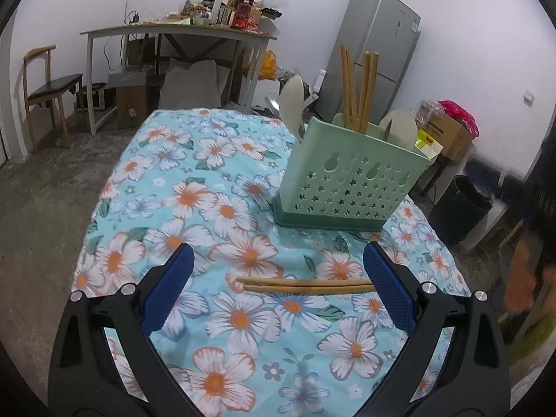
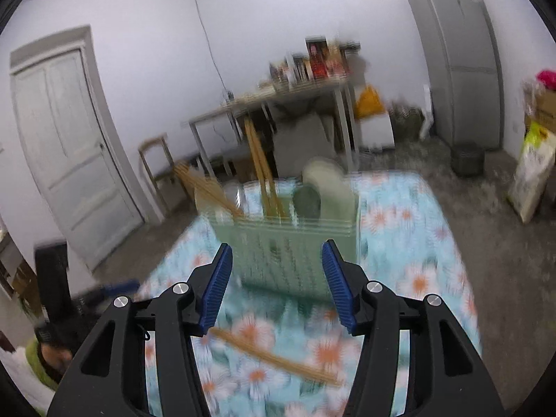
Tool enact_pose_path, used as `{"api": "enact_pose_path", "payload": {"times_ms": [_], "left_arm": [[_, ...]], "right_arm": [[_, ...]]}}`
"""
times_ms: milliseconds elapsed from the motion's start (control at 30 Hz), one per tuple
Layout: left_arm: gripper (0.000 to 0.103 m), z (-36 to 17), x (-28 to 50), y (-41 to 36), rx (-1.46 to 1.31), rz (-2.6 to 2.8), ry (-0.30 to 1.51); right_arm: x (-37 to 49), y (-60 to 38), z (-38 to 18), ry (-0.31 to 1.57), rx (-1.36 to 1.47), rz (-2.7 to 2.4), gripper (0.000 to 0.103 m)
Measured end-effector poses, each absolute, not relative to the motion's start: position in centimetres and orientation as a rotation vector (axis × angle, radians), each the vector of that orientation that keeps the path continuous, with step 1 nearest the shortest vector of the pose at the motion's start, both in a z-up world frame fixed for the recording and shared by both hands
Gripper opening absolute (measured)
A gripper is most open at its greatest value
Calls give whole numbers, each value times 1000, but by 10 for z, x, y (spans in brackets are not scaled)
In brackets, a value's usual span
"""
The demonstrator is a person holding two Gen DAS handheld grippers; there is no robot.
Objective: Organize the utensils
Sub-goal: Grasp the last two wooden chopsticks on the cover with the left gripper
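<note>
Left gripper [image 1: 278, 260] sits lower centre of the left wrist view, jaws spread wide w/ nothing pinched. A pair of chopsticks [image 1: 307, 285] lies flat on the floral tablecloth [image 1: 194, 187], between the blue pads and touching the right-hand one. Green utensil holder [image 1: 351, 180] stands right of centre, w/ more chopsticks and pale spoons upright inside. Right gripper [image 2: 276, 274], lower centre of its blurred view, also spread and empty; holder beyond it, loose chopsticks below.
</note>
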State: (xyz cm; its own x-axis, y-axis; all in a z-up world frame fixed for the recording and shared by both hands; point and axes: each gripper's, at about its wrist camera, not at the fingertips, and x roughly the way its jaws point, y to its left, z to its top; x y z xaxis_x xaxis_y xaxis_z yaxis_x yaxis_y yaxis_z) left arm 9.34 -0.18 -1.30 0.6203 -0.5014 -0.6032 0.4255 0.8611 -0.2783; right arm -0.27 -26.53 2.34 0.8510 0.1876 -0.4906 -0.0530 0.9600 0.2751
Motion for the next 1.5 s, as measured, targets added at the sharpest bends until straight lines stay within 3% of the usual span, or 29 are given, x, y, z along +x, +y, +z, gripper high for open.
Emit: {"api": "enact_pose_path", "payload": {"times_ms": [267,700,767,900,1167,1300,1500], "left_arm": [[94,-22,90,-8,-181,-556,775],[94,-55,79,1,-363,-595,871],[86,-66,81,-1,-415,-615,906],[55,-92,95,1,-562,-621,1001],[30,-134,123,22,-938,-585,1079],[10,-149,134,29,-1048,-547,1107],[6,-148,130,25,-1029,-551,1079]], "right_arm": [[-16,-259,-32,702,342,119,53],[-37,-258,-51,766,465,122,53],[-37,-258,-56,786,474,120,53],[-35,-258,-63,820,474,126,53],[-25,-257,-70,869,451,137,53],[-21,-259,-72,887,457,134,53],[-18,-256,-71,896,447,131,53]]}}
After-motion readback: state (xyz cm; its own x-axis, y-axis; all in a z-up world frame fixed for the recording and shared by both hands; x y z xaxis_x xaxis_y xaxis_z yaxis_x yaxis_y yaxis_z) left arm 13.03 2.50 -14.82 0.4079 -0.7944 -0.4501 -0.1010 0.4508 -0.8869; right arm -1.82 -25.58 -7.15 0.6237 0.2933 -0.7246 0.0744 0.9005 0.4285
